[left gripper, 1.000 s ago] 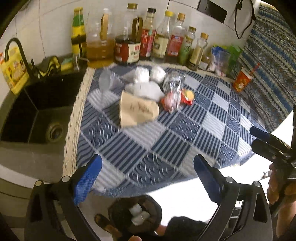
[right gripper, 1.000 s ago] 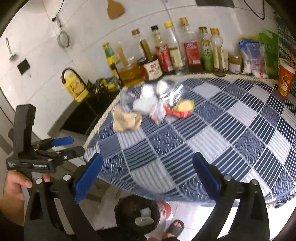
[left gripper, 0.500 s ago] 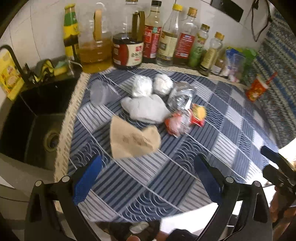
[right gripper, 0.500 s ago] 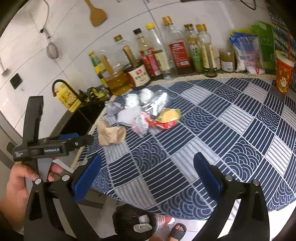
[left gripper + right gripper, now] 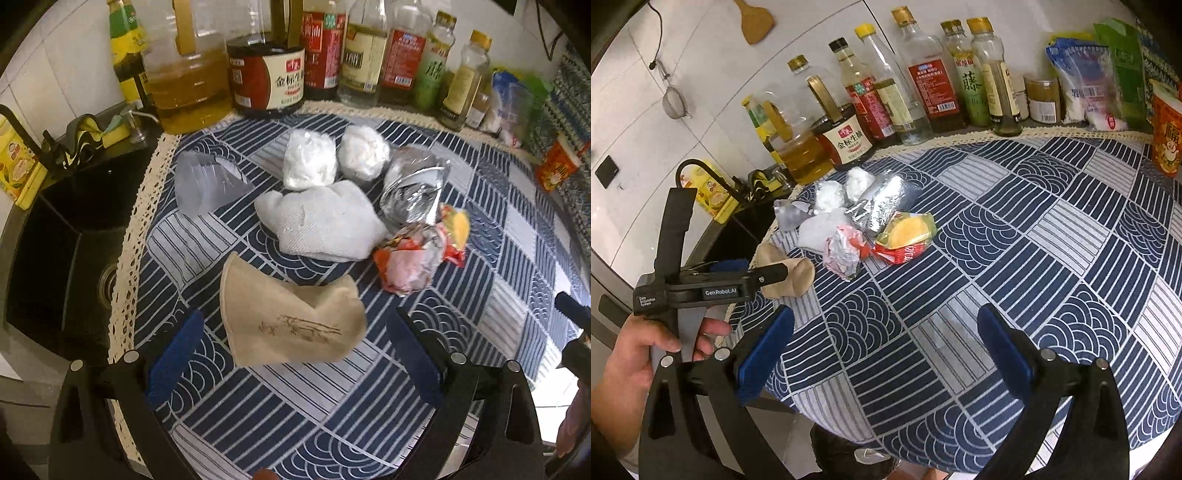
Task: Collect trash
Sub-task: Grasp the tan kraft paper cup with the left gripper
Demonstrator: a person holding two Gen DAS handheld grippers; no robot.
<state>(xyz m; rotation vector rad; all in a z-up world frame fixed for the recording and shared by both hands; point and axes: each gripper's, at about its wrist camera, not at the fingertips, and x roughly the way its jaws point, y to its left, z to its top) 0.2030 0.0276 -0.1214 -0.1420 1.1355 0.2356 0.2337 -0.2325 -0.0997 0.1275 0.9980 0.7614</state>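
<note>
Between wide-open left claw (image 5: 291, 354) pads: crumpled brown paper cup (image 5: 288, 325), lying crosswise, ungripped; right claw (image 5: 886, 354) wide, empty.

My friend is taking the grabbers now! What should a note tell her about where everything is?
Left hand-held gripper: open, empty, lined up around the crushed brown paper cup, not closed on it.
Right hand-held gripper: open, empty, over bare tablecloth.
Trash, all on the cloth near the sink: clear plastic cup, two white wads, white cloth-like wad, silver foil bag, red and yellow wrappers.
Done: nothing picked up in these views.
Left: grab the paper cup, then the rest. No bin is clearly in view.
</note>
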